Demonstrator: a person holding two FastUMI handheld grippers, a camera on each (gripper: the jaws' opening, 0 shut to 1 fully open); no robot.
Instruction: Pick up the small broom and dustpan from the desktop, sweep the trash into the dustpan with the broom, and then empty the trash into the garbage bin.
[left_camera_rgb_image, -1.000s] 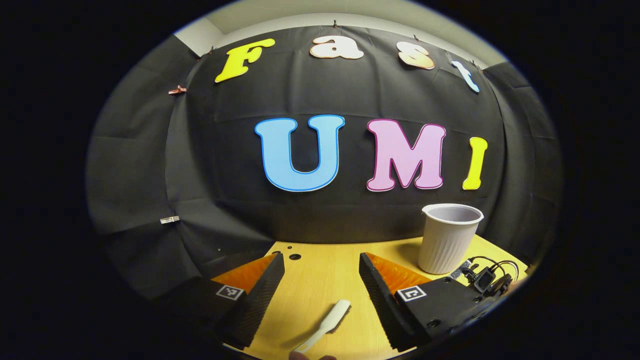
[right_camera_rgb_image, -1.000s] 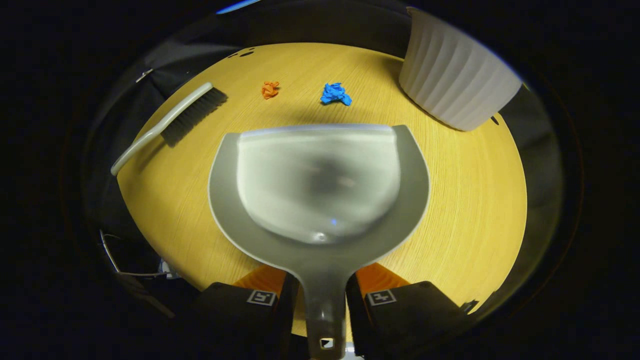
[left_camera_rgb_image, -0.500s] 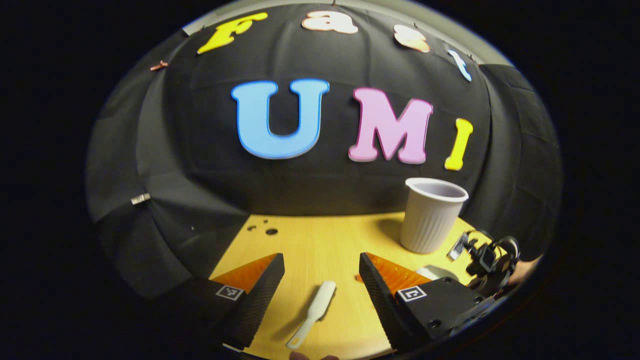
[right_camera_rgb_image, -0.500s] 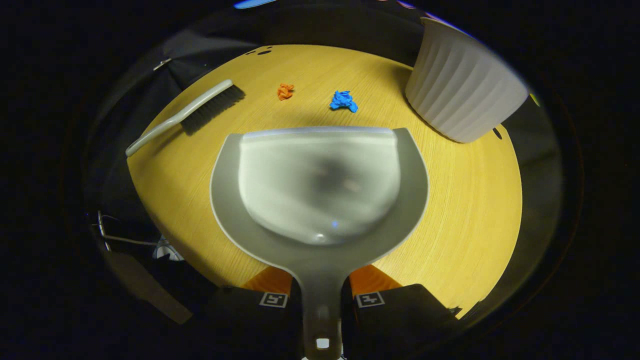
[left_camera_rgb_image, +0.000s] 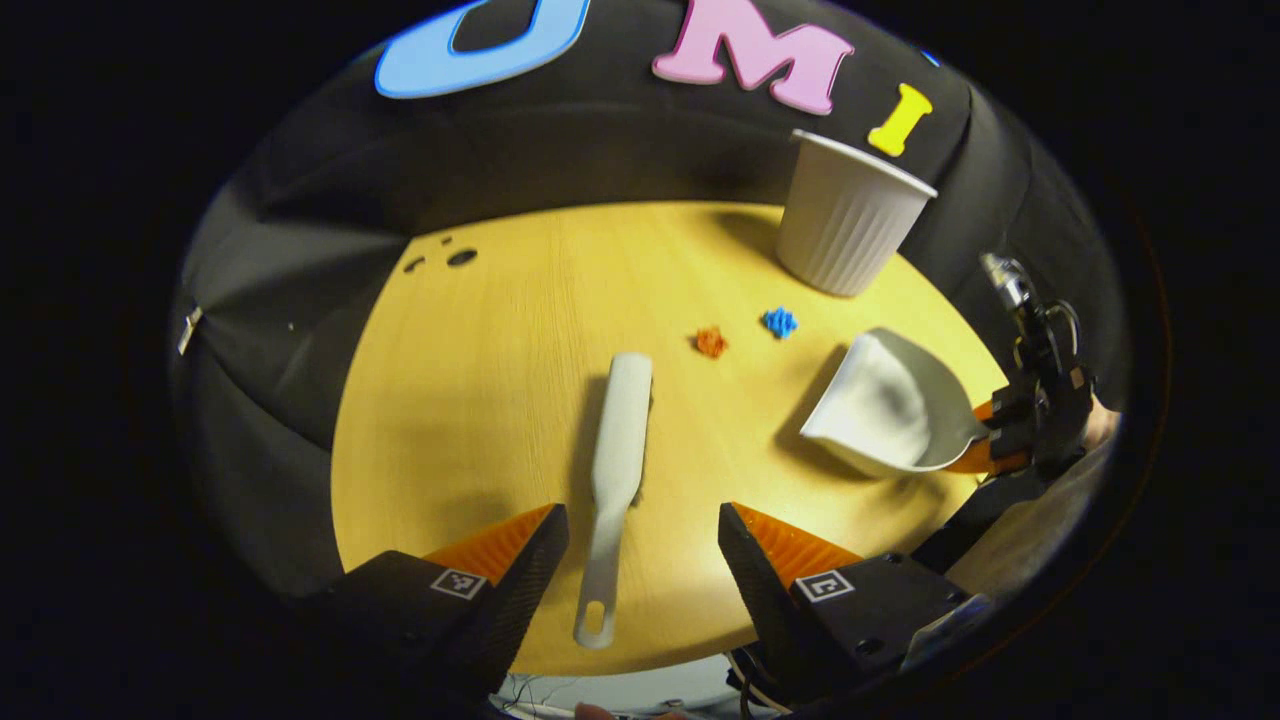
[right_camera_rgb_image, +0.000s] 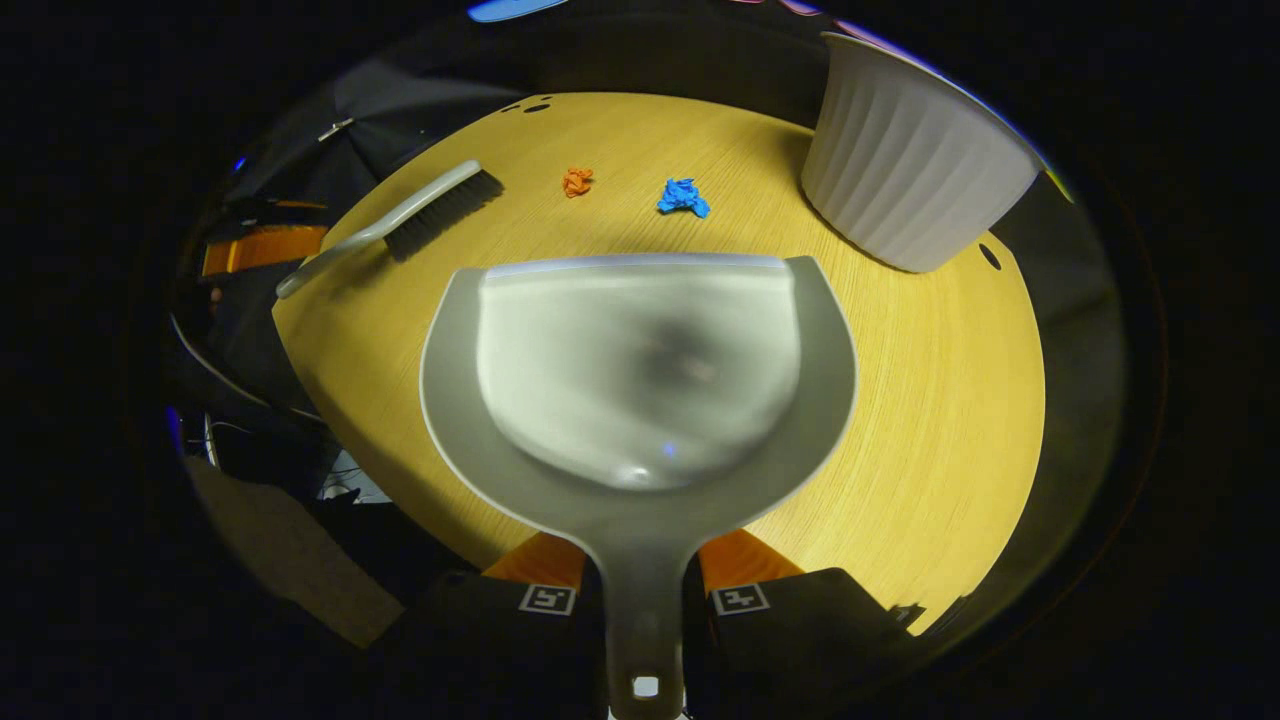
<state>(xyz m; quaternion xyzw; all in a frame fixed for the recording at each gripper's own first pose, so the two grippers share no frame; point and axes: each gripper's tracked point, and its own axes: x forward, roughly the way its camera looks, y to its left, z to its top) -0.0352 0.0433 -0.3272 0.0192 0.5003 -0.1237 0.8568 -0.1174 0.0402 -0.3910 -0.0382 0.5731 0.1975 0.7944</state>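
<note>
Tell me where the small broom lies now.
In the left gripper view the small broom lies flat on the desktop, between the open jaws, left of the orange scrap.

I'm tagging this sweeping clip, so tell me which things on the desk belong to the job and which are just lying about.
Part of the job:
- broom
- dustpan, handle clamped in the right gripper
- orange scrap
- blue scrap
- ribbed white bin
- left gripper, open over the broom handle

Just there:
- holes in the desktop
</note>
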